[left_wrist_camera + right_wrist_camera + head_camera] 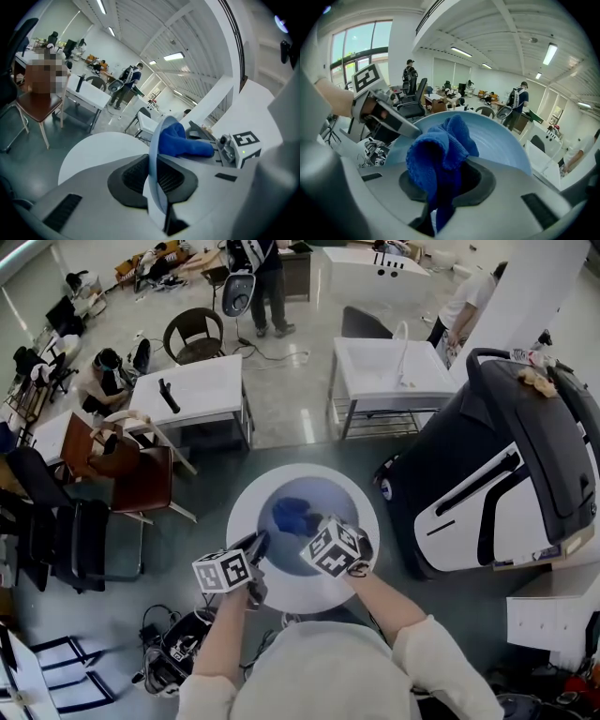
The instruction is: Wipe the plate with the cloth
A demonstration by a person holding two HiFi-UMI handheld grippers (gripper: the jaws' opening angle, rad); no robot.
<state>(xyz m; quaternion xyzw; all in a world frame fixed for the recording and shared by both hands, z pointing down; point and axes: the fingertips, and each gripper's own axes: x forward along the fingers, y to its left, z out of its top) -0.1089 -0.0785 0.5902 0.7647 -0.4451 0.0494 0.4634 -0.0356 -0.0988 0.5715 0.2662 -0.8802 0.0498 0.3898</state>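
Plate (335,502) held above round table (247,513), left rim clamped in left gripper (260,542). Cloth (292,515) pinched in right gripper (307,525), laid against plate face, right of left gripper.

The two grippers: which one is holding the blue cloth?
The right gripper: its jaws are shut on the blue cloth. The left gripper holds no cloth; it clamps the light blue plate by its rim.

Round white table (246,521) stands on a grey floor (291,418), close in front of the person. Its top shows bare white along the left, far and near edges. A blue plate (330,498) occupies the centre and right, tilted; contact between plate and top cannot be confirmed.
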